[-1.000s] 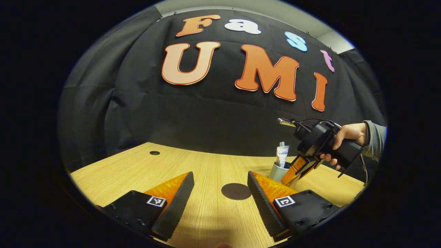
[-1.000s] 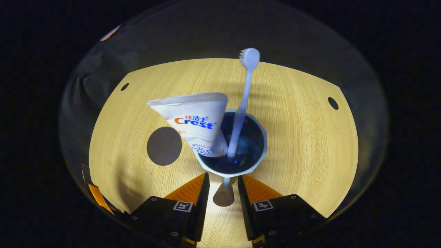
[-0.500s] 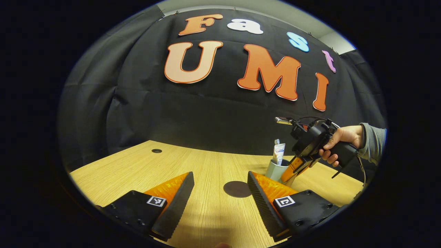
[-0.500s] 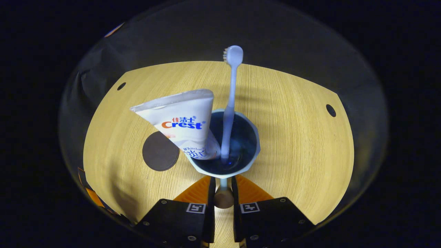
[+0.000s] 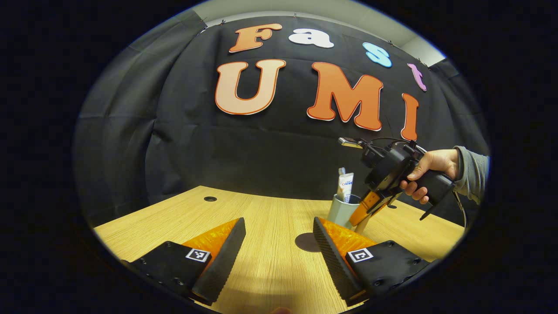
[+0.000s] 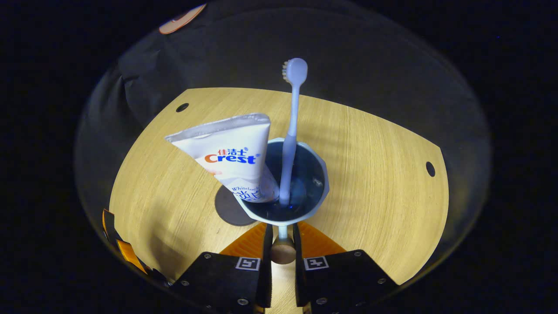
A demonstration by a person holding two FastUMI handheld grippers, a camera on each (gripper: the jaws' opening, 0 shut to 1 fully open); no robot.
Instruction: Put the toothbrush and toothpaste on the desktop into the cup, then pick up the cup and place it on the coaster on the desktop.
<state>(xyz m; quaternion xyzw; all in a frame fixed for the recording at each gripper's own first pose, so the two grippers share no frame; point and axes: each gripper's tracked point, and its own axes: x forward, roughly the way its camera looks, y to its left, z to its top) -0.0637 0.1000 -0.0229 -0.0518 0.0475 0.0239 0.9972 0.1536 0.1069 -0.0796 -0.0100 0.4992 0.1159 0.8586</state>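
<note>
Cup [image 6: 301,205] handle: pinched by right gripper [image 6: 282,261] | left gripper [image 5: 279,257]: spread

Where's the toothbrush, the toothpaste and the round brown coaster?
toothbrush [image 6: 290,144]: right gripper view, on its handle above the cup's rim.
toothpaste [image 6: 231,150]: right gripper view, on the flat upper part of the tube.
coaster [image 6: 226,211]: right gripper view, on the bare part left of the cup.

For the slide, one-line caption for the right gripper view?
Right gripper shut on cup handle, toothbrush and toothpaste inside, above coaster.
</note>
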